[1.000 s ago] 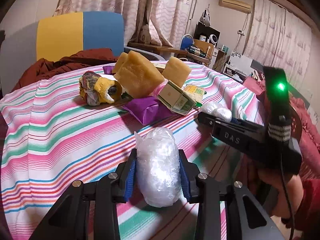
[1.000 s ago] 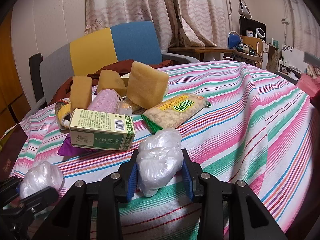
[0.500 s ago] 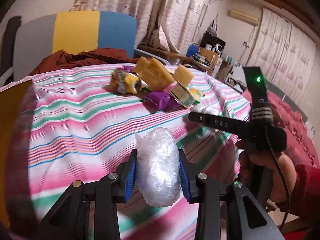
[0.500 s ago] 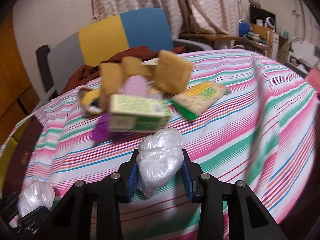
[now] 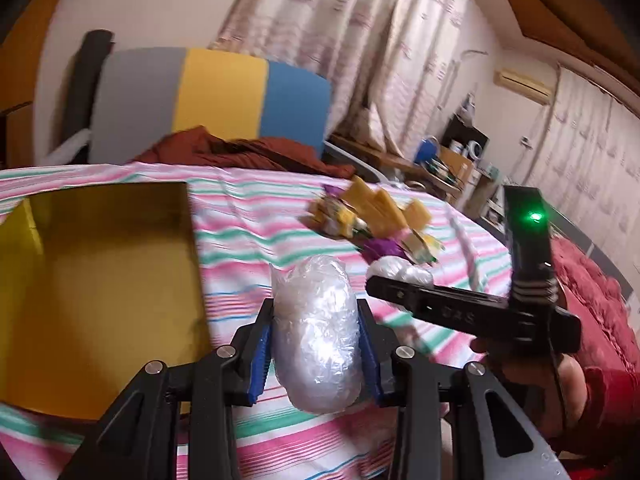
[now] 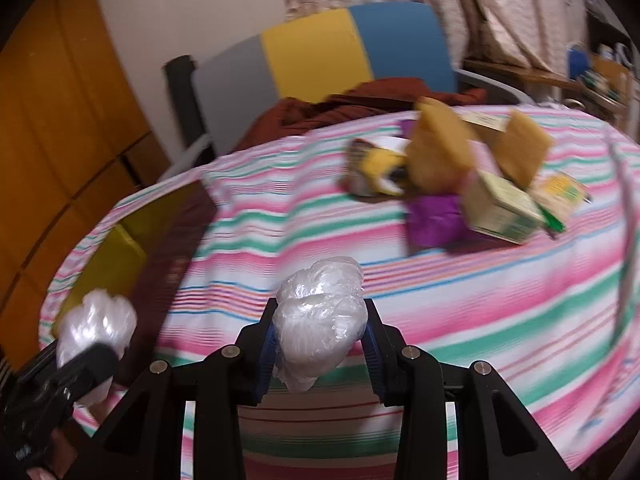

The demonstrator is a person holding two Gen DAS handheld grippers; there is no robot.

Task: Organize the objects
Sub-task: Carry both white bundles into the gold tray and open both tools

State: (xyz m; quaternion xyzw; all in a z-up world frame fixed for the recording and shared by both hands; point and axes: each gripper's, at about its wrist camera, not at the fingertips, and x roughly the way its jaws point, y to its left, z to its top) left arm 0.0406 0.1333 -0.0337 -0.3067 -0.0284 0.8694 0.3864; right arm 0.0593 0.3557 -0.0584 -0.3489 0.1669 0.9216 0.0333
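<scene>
Carrying one plastic-wrapped bundle in each claw, I judged the sorting barely started. My left claw [image 5: 316, 344] was clamped on a clear plastic-wrapped bundle [image 5: 316, 332] just beside the yellow box [image 5: 100, 280], on its right and not over its opening. My right claw [image 6: 320, 344] was clamped on a second, crumpled plastic-wrapped bundle [image 6: 320, 320], further right of the box and above the striped tablecloth [image 6: 500, 300].

As far as I could see, nothing lay inside the box, so both bundles had yet to go in. Well to the right of the box and further back, a pile waited untouched: tan sponge-like blocks [image 6: 440, 148], a green-and-cream carton [image 6: 504, 212], a purple packet [image 6: 436, 220], a yellow wrapped item [image 6: 376, 172] and a green snack bag [image 6: 560, 196].

Motion blur smeared that pile in both views, so I could not read any printing or count the blocks with confidence. The near left corner of the box was cut off by the frame, and its floor was dim, so a small thing there could have escaped me. What the plastic bundles contained I could not tell. The table under the cloth was entirely covered.
</scene>
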